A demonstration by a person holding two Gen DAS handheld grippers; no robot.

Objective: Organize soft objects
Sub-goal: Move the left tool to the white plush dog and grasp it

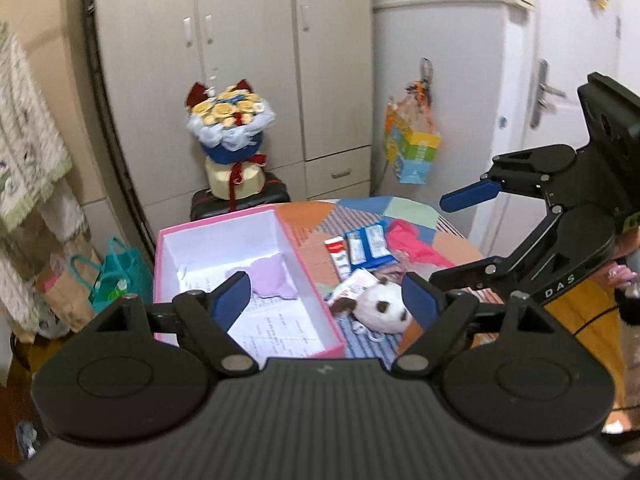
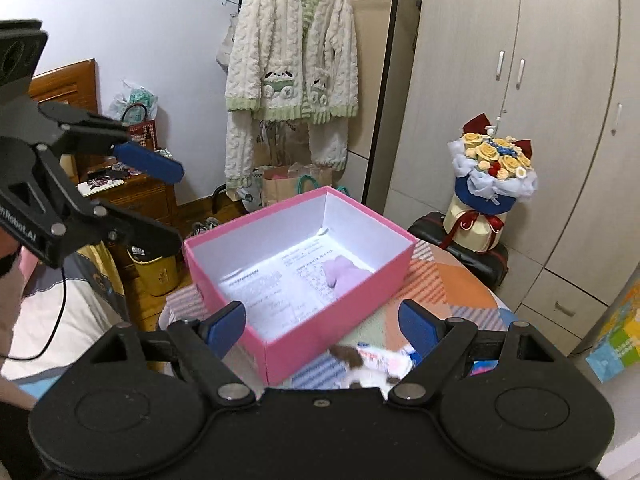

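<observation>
My left gripper [image 1: 326, 300] is wide open and holds nothing. My right gripper [image 2: 322, 326] is wide open too, and nothing is between its blue pads [image 2: 226, 326]. Both hang in the air above the table [image 1: 460, 248], apart from everything on it. The pink box [image 1: 312, 280] is my landmark. It sits open on the table, just ahead of both grippers. Inside the pink box there is white paper with print [image 2: 280, 280] on the bottom, and a soft purple thing [image 1: 272, 276] lies on that paper near one side wall. Just beside the pink box, on the table, lies a white plush toy with brown ears [image 1: 380, 306]. It is outside the box and nothing holds it. A bit farther from the box lie some small flat packs, blue and white [image 1: 366, 246], and one red and white pack [image 1: 338, 254]. Past those, still on the table, is a crumpled pink cloth [image 1: 412, 242]. Behind the pink box stands a bunch of yellow flowers in blue wrap [image 1: 232, 128], on top of a dark case [image 1: 240, 202]. Behind that are tall pale cupboard doors [image 1: 248, 60]. Off to the far side of the box, a fluffy cream and green robe [image 2: 292, 52] hangs on the wall.
</observation>
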